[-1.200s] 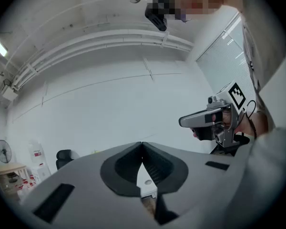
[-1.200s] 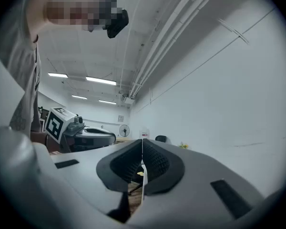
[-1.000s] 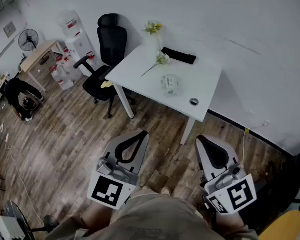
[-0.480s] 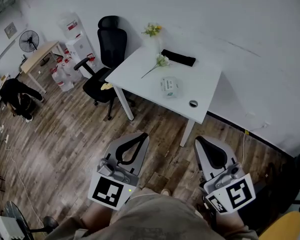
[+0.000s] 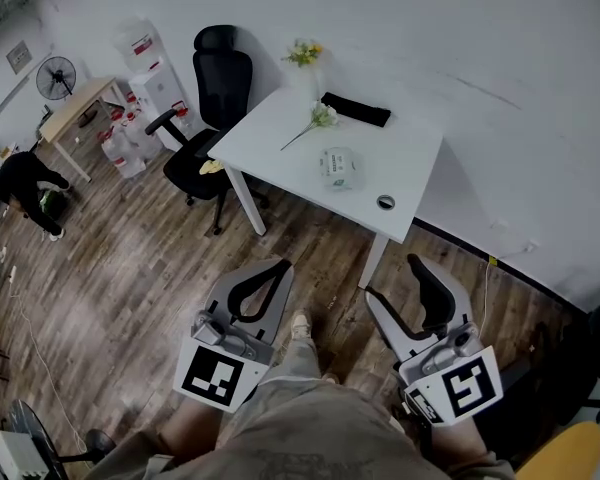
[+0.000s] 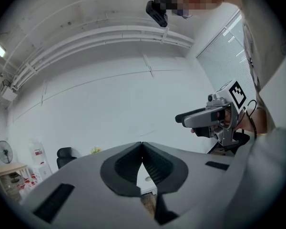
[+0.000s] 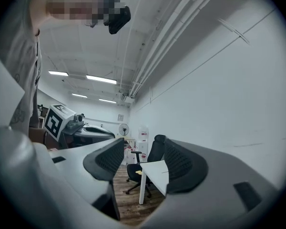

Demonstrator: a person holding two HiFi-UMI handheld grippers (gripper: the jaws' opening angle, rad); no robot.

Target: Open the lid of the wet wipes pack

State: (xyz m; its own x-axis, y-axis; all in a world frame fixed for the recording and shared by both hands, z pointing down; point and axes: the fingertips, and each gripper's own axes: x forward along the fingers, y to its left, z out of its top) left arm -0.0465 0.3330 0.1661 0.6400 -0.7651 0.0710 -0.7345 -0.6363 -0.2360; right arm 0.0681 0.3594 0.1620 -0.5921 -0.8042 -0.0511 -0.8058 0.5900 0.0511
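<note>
Left gripper (image 5: 282,266) fingers are closed, right gripper (image 5: 393,280) fingers have just opened, empty, wipes (image 5: 340,167) far off on the worktop (image 5: 272,144).

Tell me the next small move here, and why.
Probably step toward the white table: the wet wipes pack lies on it, well beyond both grippers. The right gripper has just opened its jaws, nothing between them; the left gripper is shut and empty.
</note>
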